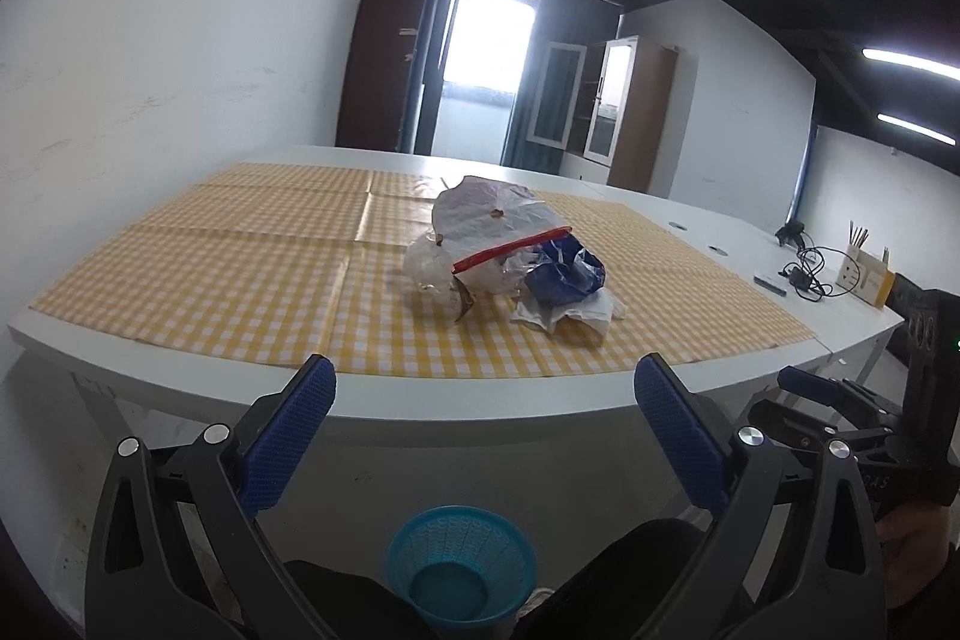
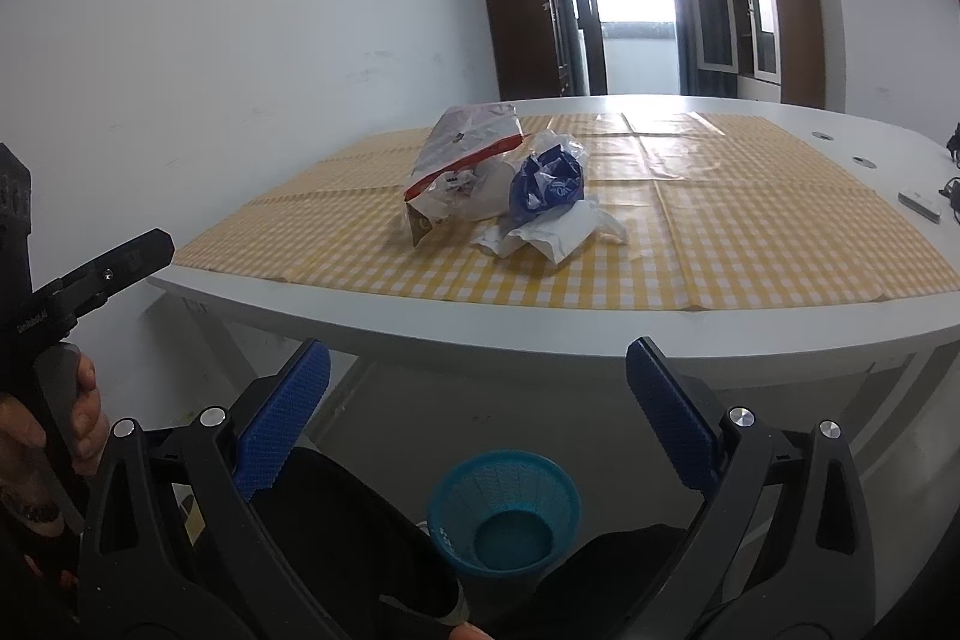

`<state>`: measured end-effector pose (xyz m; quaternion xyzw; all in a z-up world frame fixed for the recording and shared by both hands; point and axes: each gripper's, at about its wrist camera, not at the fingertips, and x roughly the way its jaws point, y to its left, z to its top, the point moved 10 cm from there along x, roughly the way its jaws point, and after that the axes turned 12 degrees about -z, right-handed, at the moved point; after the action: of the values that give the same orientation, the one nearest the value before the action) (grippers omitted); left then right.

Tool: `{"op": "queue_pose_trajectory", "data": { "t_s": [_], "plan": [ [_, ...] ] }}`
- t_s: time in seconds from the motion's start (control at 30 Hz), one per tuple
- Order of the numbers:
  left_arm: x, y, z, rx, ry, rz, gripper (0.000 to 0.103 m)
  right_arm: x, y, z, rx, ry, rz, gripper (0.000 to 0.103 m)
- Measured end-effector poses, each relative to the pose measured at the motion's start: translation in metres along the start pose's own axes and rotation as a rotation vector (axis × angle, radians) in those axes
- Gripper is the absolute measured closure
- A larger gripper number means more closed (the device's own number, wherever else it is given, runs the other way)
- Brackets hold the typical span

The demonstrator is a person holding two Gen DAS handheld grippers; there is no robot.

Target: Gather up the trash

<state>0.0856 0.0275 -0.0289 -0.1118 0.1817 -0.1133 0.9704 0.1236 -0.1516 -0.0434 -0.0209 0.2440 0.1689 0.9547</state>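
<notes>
Two grippers, the left gripper and the right gripper, hover before a white table with jaws spread wide, holding nothing. Trash lies piled mid-tablecloth: a white bag, blue wrapper, crumpled tissue. Below, on the floor, sits a teal wastebasket.
</notes>
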Motion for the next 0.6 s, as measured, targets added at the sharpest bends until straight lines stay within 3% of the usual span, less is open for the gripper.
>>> {"op": "queue_pose_trajectory", "data": {
  "t_s": [0.13, 0.6],
  "plan": [
    [0.004, -0.003, -0.002, -0.02, 0.022, -0.049, 0.006, 0.0, -0.002, 0.001, 0.011, 0.001, -0.004, 0.009],
    [0.016, -0.017, -0.016, 0.007, 0.077, -0.086, 0.006, 0.002, -0.003, -0.002, 0.007, 0.01, -0.009, 0.009]
  ]
}}
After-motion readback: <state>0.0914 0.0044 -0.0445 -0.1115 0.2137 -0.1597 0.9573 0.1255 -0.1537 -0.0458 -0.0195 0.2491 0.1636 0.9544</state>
